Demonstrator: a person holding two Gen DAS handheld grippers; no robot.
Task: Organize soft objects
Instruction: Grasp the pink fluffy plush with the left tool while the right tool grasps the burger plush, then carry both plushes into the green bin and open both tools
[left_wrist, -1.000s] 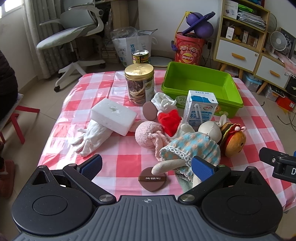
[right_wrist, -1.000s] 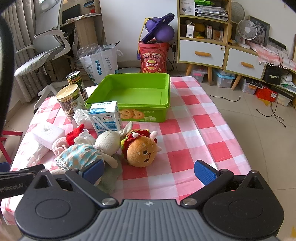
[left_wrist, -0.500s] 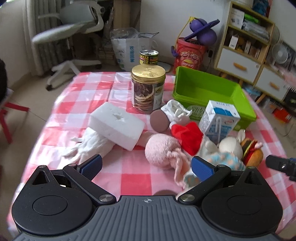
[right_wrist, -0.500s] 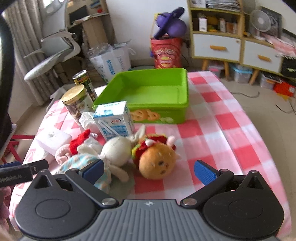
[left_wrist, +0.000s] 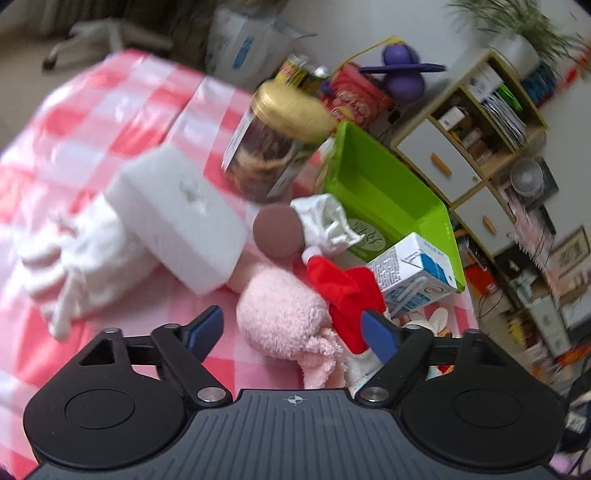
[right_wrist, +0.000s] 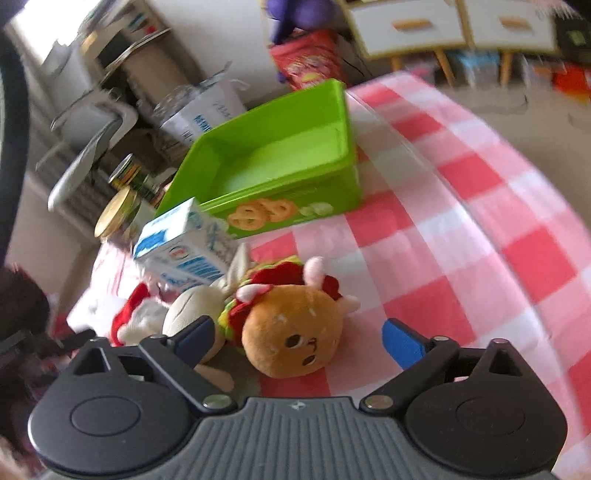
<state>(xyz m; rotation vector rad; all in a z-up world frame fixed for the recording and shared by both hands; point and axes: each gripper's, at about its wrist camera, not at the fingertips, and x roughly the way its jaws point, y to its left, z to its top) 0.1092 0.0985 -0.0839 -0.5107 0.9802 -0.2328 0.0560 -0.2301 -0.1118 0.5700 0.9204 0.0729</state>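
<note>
A pink fluffy plush (left_wrist: 284, 317) lies between the blue pads of my left gripper (left_wrist: 291, 332), whose jaws are closing; the pads stand clear of it. A red plush (left_wrist: 343, 291) lies against it on the right. In the right wrist view an orange burger plush (right_wrist: 295, 332) sits between the pads of my right gripper (right_wrist: 299, 339), whose jaws are also closing without touching it. A cream rabbit doll (right_wrist: 188, 314) lies to its left. The green bin (right_wrist: 280, 162) (left_wrist: 388, 192) stands empty behind the toys.
A milk carton (right_wrist: 184, 247) (left_wrist: 413, 273), a gold-lidded jar (left_wrist: 277, 147), a white foam block (left_wrist: 177, 218), a white glove (left_wrist: 74, 258) and a brown pad (left_wrist: 277, 236) crowd the checked tablecloth (right_wrist: 461, 221). Cabinets and an office chair stand beyond.
Both grippers have dropped closer to the toys and rolled, tilting the views. The pink plush now sits between the left pads and the burger plush between the right pads. Both pad gaps have narrowed.
</note>
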